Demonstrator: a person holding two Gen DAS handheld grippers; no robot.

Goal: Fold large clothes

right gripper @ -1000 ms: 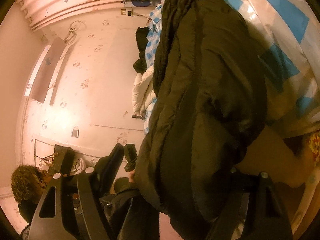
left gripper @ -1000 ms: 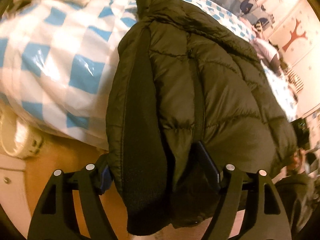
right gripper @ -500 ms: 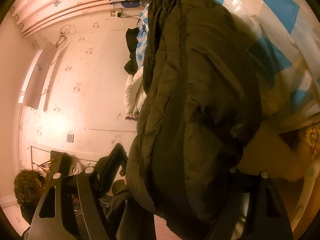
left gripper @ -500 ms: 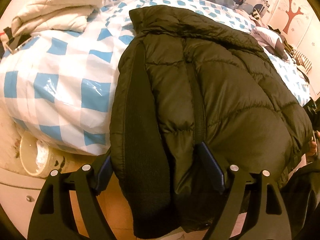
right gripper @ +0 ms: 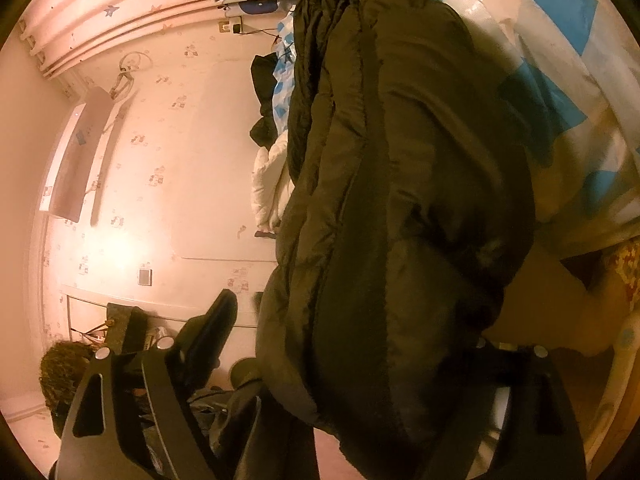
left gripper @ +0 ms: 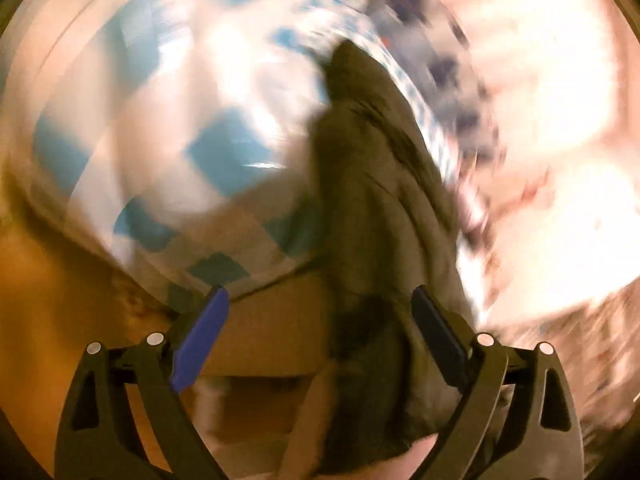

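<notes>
Swung sideways off the jacket [left gripper: 376, 216] draped over the bed [left gripper: 160, 128] edge: left gripper [left gripper: 316, 336] opening, clear of it. Right gripper [right gripper: 352, 344] opening around the hem. Puffy, soft, slippery; best grabbed at the ribbed hem.

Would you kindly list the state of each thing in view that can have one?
Puffer jacket: folded lengthwise, draped over the bed edge, lower end hanging.
Left gripper: jaws opening; blue pad clear of the jacket, jacket near the other pad; view blurred.
Right gripper: jaws opening; jacket between them, one finger hidden behind it.
Checked bedcover: spread under the jacket.
White garment: bunched on the bed beyond.
</notes>
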